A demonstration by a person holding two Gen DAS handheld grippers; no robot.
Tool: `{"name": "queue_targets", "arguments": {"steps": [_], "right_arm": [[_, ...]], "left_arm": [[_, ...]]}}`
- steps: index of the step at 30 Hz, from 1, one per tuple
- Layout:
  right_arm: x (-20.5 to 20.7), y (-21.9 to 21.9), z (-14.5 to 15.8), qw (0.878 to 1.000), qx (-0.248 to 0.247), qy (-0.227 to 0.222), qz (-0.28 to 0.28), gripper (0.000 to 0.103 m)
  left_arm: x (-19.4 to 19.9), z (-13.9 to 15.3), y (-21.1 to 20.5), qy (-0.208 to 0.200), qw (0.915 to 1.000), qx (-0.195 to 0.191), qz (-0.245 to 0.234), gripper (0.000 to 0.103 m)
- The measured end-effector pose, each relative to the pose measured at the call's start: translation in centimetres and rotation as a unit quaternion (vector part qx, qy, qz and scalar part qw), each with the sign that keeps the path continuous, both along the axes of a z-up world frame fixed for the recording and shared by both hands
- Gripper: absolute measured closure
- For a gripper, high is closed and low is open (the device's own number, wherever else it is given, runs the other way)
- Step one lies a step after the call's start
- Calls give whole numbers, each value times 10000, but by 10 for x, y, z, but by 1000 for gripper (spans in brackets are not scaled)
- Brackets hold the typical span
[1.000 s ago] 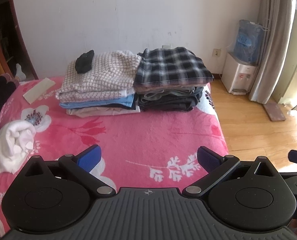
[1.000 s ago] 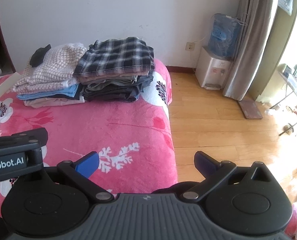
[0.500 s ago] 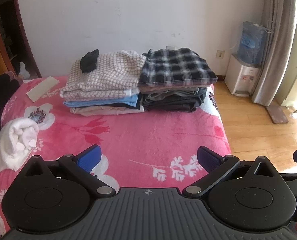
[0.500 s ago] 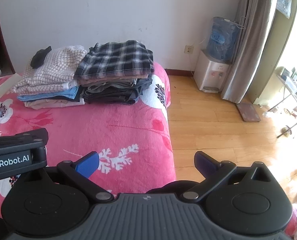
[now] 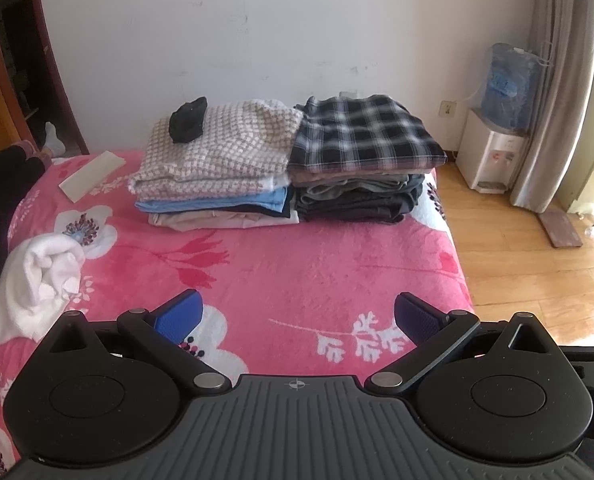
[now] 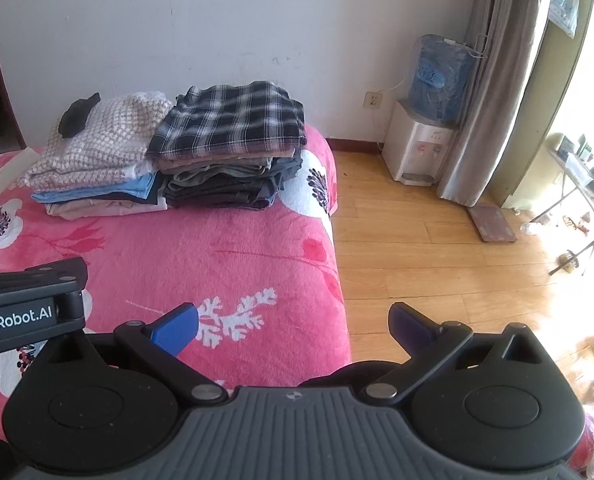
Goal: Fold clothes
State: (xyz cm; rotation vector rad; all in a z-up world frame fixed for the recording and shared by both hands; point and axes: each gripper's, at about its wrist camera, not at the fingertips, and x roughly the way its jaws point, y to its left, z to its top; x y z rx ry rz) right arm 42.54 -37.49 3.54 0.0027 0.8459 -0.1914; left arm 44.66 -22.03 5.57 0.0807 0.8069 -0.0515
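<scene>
Far left on the pink floral bed [image 5: 297,264], a crumpled white garment [image 5: 37,280] is lying in a loose heap, well apart from the stacks and looking like the one piece not yet folded. It is likely handling soft, light and limp, sagging from wherever you pinch it, so you are better off taking an outer hem or corner than the bunched middle. A pale flat strip [image 5: 91,174] is sitting near the headward edge. Moving right, your left tongs [image 5: 297,316] are hovering over bare blanket with the blue pads spread wide, gripping nothing. Beyond them, against the wall, two folded stacks are standing side by side and touching: the left one topped by a cream waffle-knit piece [image 5: 225,148] with a small dark item [image 5: 188,119] resting on it, the right one topped by a plaid shirt [image 5: 361,136]. Further right, your right tongs [image 6: 293,326] are hanging over the bed's edge, half above the wooden floor [image 6: 437,264], pads equally wide apart and empty. Past that, a water dispenser [image 6: 421,148] and a curtain [image 6: 493,80] are standing by the wall.
</scene>
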Motion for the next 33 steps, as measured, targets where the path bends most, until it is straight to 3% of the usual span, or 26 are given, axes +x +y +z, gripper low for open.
{"name": "queue_targets", "arguments": {"steps": [33], "right_arm": [[-4,-4,-3,9999,-18,-13,-163,0]], "left_arm": [[-4,-1,1,-8,10000,-7,-24,0]]}}
